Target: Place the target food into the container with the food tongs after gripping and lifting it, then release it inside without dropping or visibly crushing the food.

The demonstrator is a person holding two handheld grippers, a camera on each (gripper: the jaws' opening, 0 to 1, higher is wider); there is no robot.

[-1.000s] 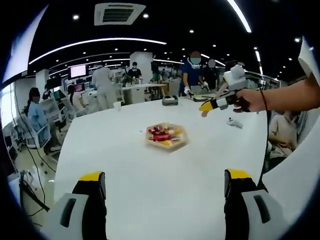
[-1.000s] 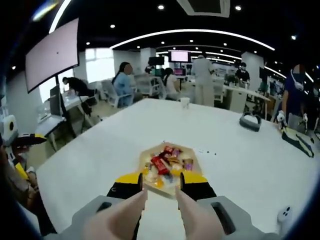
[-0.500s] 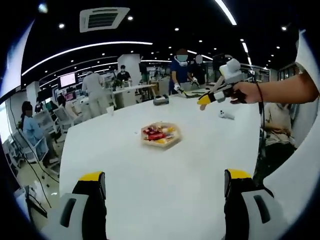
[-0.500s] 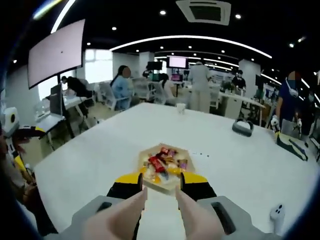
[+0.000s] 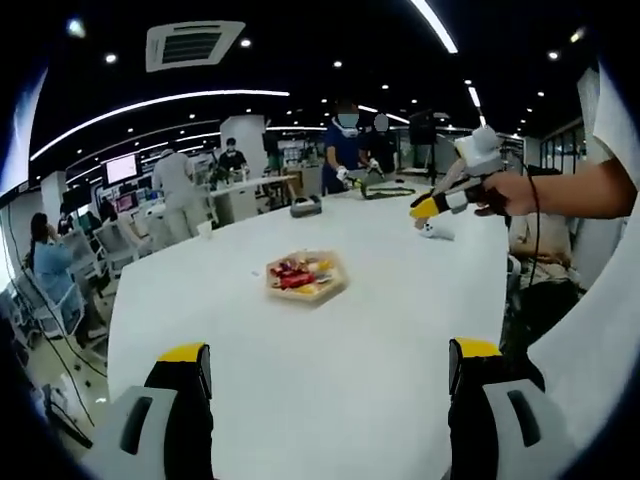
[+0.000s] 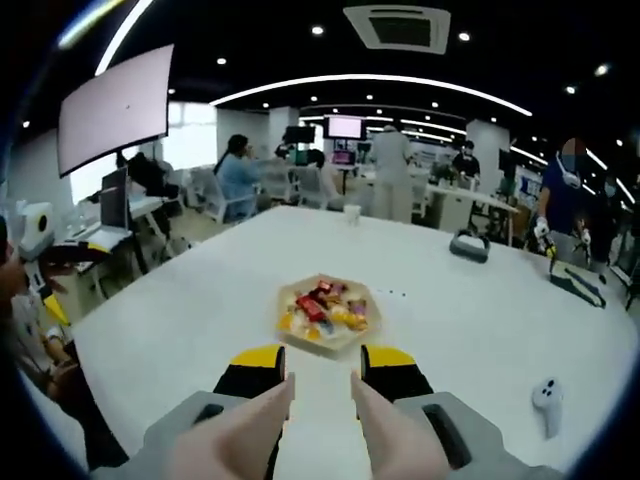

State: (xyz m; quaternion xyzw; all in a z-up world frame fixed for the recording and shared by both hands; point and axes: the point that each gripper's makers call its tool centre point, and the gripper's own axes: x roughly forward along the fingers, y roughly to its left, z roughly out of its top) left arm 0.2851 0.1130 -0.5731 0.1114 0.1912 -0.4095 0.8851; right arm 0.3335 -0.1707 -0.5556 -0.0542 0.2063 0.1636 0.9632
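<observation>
A hexagonal wooden tray [image 5: 305,277] of wrapped snacks sits mid-table. In the left gripper view my left gripper [image 5: 330,350] stands wide open with nothing between its jaws, well short of the tray. A hand holds my right gripper [image 5: 432,205] above the table's far right. In the right gripper view that right gripper [image 6: 322,360] points at the tray [image 6: 328,312], a short way back from it. Its jaws stand close together, with two pale pink tong arms [image 6: 250,430] along their inner sides. Nothing is between the tong tips.
A white controller [image 6: 545,395] lies on the white table [image 6: 480,320] to the right. A black headset [image 6: 468,245] and a paper cup [image 6: 352,212] stand at the far edge. People work at desks around the room.
In the right gripper view the tray now lies farther from the jaws, so the right gripper has drawn back. The left gripper view has swung, and its jaws stay wide open.
</observation>
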